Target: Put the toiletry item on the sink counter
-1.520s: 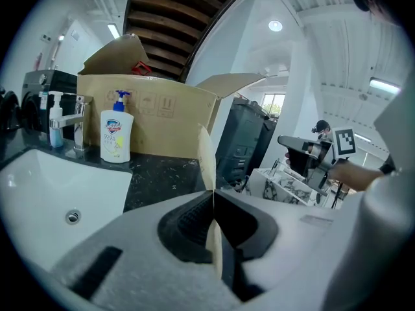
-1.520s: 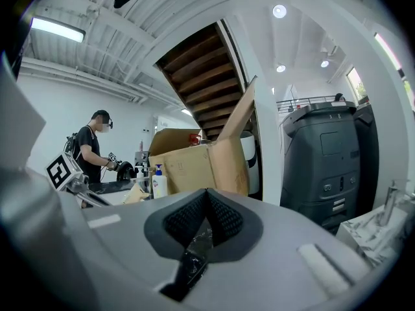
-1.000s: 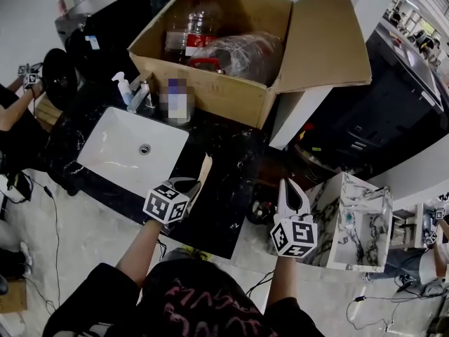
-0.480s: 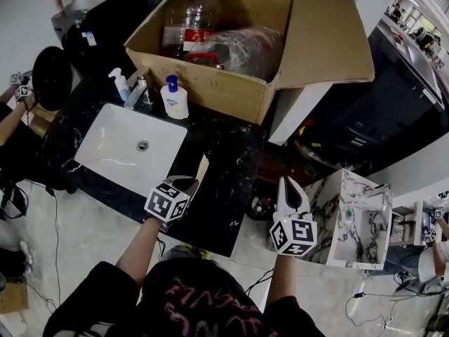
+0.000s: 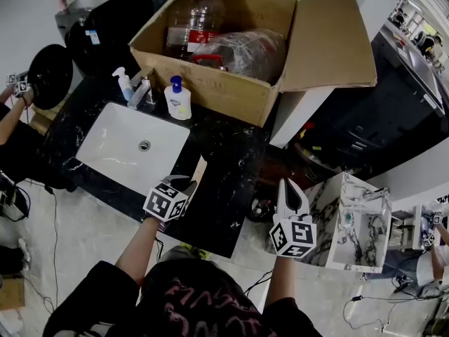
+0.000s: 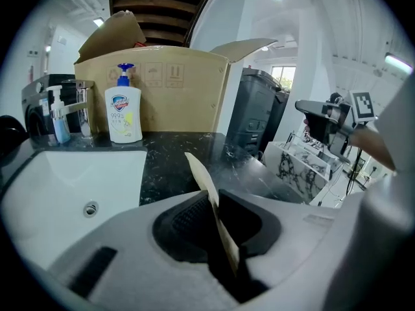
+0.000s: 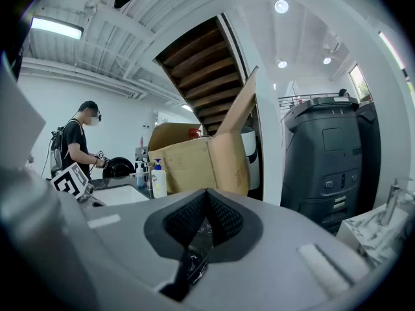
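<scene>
Bare counter [image 5: 231,153] toward 12 o'clock, sink [image 5: 116,153] at 10, soap bottle [image 5: 179,98] at 11, with left gripper [image 5: 191,183] pinching a thin tan strip [image 5: 204,168] and right gripper [image 5: 292,192] jaws pressed together.

Left gripper [image 5: 188,185] over front edge of black marble counter [image 5: 235,156], just right of white sink [image 5: 112,149]; tan flat strip [image 5: 202,170] sticks out of its jaws, pointing toward the back. Right gripper [image 5: 289,188] past counter's right end, jaws meeting in a point. White pump bottle [image 5: 177,98] stands behind sink, beside faucet [image 5: 142,92] and small pump bottle [image 5: 124,85]. Open cardboard box [image 5: 217,93] at counter's back holds clear bottle [image 5: 191,25] and plastic bag [image 5: 242,51]
</scene>
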A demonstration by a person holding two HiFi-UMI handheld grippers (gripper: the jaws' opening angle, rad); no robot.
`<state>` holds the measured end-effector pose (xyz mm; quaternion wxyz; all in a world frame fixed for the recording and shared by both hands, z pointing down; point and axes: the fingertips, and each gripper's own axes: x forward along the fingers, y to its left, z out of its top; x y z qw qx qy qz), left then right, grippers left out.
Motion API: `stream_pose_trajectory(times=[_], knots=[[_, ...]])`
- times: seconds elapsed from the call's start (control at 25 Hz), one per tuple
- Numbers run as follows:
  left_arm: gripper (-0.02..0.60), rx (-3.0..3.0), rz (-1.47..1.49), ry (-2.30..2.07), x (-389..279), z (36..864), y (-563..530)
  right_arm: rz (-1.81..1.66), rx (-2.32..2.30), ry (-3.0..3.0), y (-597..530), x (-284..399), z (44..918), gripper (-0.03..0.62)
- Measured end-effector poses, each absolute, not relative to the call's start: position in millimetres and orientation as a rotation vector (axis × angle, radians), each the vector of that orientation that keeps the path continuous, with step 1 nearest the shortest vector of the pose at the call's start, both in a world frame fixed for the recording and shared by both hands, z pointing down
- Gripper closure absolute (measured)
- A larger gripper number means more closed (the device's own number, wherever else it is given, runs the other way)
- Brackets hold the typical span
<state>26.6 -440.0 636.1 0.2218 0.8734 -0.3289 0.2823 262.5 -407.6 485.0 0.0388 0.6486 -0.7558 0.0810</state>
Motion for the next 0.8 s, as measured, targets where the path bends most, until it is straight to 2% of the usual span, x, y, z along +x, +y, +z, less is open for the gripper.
stream_pose_trajectory(times=[0.32, 0.8], knots=[[0.505, 2.401, 0.787, -0.979, 4.3, 633.6, -443.1, 0.248, 1.985, -2.331, -406.8, 256.9, 483.6, 0.582], [0.525, 2.439, 0.703, -1.071, -12.4, 603.7, -446.3, 0.231, 1.981, -2.364, -405.3, 245.7, 474.6, 0.582]])
